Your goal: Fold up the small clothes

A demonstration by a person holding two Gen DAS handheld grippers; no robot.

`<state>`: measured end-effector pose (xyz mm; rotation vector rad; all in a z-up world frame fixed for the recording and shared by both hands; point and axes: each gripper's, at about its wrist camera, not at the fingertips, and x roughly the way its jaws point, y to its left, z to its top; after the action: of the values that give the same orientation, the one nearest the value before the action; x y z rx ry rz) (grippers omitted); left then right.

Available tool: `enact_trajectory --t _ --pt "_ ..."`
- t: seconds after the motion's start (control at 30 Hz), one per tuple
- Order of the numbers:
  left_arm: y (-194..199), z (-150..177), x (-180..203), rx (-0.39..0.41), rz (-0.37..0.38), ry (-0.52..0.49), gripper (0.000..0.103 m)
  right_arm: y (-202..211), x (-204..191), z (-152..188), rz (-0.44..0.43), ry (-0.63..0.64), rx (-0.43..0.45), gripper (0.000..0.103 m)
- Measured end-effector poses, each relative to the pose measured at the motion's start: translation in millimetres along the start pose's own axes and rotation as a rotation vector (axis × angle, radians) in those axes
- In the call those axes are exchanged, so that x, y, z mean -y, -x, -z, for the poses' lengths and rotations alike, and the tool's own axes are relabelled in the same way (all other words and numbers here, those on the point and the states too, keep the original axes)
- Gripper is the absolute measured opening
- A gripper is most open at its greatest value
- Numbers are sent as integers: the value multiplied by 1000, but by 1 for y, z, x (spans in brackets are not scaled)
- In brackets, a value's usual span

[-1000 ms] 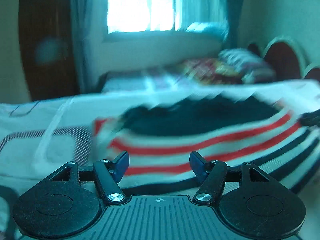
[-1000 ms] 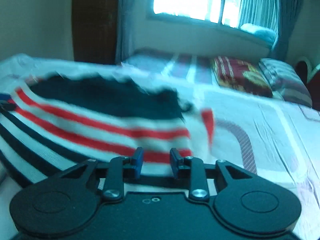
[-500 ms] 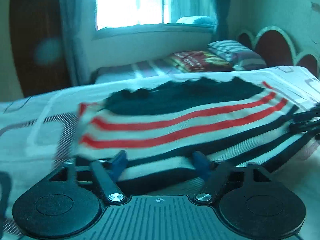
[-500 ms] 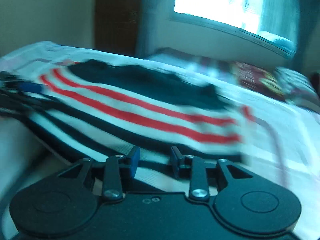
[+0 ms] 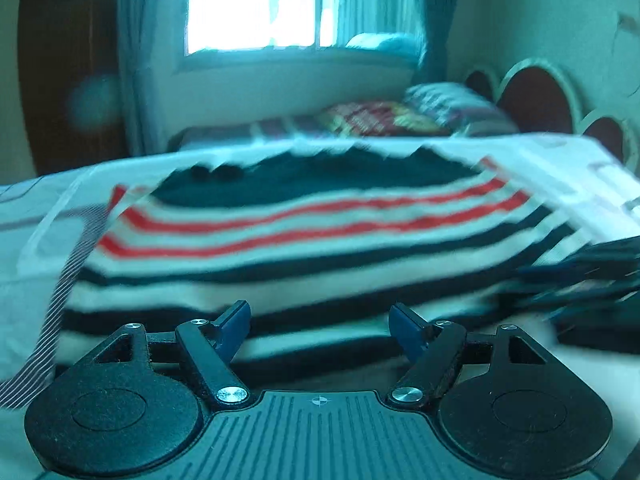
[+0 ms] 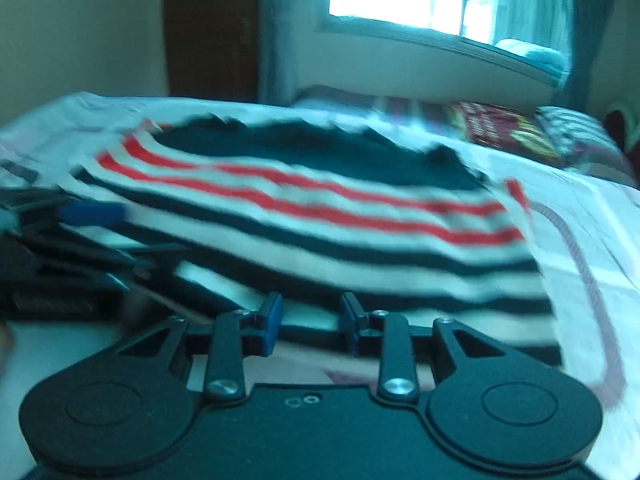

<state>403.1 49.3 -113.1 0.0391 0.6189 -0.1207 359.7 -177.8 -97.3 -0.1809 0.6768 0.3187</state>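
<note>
Striped garment (image 5: 312, 240): knit-looking cloth in white, red and dark bands with a dark upper panel; spread flat on the bed sheet (image 5: 40, 216), at 12 o'clock from both tools.
Left gripper (image 5: 319, 322): held low and level at the near hem; blue fingertips (image 5: 236, 318) wide apart, nothing between them.
Right gripper (image 6: 310, 316): low at the hem, tilted slightly; fingers parted by a narrower gap, and whether cloth lies pinched between them cannot be told.
Bed sheet: pale, printed with striped loops, lightly creased.
Pillows (image 5: 452, 108): at 1 o'clock, patterned, blurred.
</note>
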Motion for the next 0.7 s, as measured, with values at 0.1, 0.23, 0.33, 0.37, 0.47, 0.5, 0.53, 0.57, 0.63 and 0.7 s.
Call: enact_trajectory --t 0.1,0.23,0.33,0.37,0.47,0.5,0.53,0.57,0.63,0.7 --pt "10 9 -26 0 -17 35 77 13 17 13 17 -16 2 31" --pt "27 9 -53 36 -57 75 77 38 44 8 40 -69 82 39" --pt "26 9 -63 27 -74 85 77 30 79 6 129 -164 72 41" --pt "25 10 -65 19 -80 84 77 26 89 6 145 -195 58 40" --pt "19 14 -64 -3 -86 83 77 17 105 6 131 -237 36 41" --pt "18 14 -64 -2 -88 87 77 13 107 6 121 -242 16 39" --pt "16 15 -63 -3 -88 90 77 9 108 7 125 -236 -11 37" --pt "16 15 -63 -4 -89 92 77 7 108 8 120 -231 -24 36" --pt "14 15 -63 -7 -91 97 77 12 108 12 122 -205 -25 8" --pt "14 14 -63 -7 -102 94 77 23 114 16 110 -233 -4 7"
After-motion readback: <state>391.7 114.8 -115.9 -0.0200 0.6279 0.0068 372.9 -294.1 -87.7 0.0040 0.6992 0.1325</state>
